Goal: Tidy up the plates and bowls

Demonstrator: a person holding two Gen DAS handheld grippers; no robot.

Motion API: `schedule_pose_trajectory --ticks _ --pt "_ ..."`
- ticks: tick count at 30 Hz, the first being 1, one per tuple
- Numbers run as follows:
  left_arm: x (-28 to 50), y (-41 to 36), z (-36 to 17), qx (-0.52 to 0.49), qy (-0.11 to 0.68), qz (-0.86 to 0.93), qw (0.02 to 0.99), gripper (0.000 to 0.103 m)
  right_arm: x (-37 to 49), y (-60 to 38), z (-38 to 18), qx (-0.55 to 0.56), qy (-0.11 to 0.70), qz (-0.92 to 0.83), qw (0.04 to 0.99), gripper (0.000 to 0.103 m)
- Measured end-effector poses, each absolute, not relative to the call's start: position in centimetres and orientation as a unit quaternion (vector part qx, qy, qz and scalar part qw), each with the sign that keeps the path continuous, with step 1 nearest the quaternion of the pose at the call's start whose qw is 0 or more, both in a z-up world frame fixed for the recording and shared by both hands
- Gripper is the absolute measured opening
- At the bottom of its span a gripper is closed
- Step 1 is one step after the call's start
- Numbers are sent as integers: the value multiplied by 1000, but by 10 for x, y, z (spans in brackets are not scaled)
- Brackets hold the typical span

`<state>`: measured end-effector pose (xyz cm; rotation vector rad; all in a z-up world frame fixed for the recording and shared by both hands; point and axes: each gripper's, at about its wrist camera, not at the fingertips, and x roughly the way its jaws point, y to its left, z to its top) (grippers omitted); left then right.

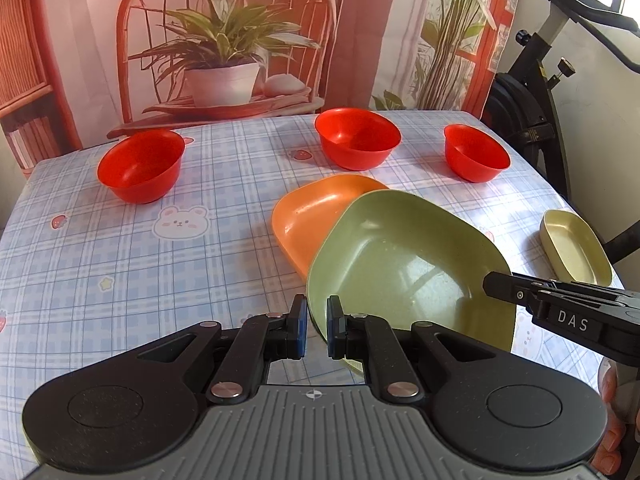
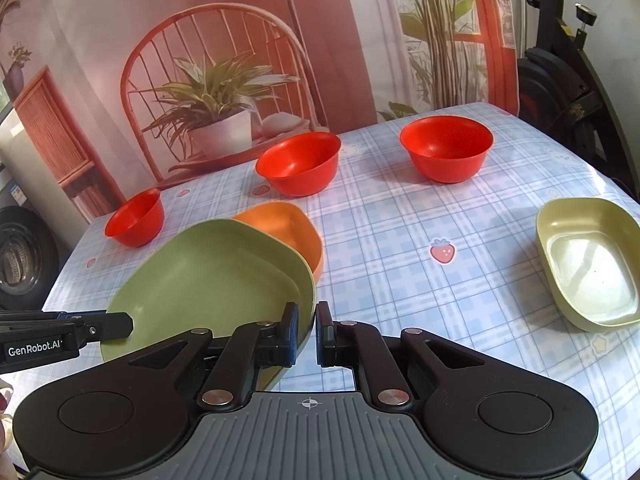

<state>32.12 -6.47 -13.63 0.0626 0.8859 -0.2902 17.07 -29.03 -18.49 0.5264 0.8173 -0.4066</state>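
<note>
A green plate (image 1: 400, 264) (image 2: 208, 276) is held tilted between both grippers. My left gripper (image 1: 316, 312) is shut on its left rim, and my right gripper (image 2: 307, 320) is shut on its right rim. Each gripper also shows from the side in the other view: the right gripper (image 1: 492, 284) and the left gripper (image 2: 120, 326). The green plate overlaps the near part of an orange plate (image 1: 316, 216) (image 2: 280, 224) lying on the table; whether they touch I cannot tell. Three red bowls (image 1: 140, 164) (image 1: 356, 140) (image 1: 476, 152) stand apart along the far side.
A pale yellow-green oblong dish (image 1: 576, 248) (image 2: 588, 264) sits near the table's right edge. The checked tablecloth (image 1: 120, 272) covers the table. An exercise bike (image 1: 532, 120) stands off the right side. A printed backdrop hangs behind the far edge.
</note>
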Motion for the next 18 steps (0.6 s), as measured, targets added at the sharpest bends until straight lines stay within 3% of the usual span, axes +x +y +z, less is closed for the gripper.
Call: schedule_pose_trajectory --ticks 18 --pt "430 -77 -140 59 408 -171 895 11 236 -311 -189 244 387 -217 862 11"
